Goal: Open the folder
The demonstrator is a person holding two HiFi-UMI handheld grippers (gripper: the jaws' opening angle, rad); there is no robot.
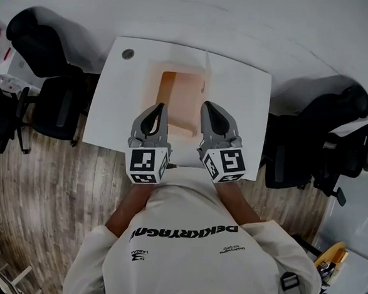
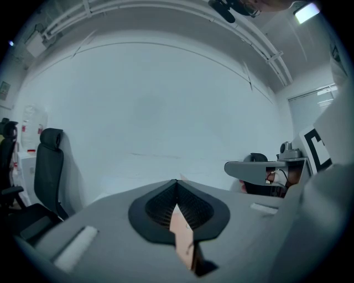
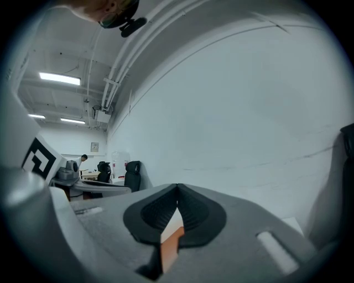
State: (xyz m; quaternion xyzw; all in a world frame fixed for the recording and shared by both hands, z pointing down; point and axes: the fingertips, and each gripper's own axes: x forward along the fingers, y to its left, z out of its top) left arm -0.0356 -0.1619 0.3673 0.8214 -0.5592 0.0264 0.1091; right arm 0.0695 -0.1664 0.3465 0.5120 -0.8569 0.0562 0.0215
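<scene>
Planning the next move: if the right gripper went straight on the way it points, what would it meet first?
Probably the white wall. The right gripper, shut, points about level, and the folder lies below its line. Depth is unclear.

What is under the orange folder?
The folder lies on the white table, whose bare top shows around it. Anything tucked beneath is covered by the folder itself, and the left tool and right tool hide its near corners.
</scene>
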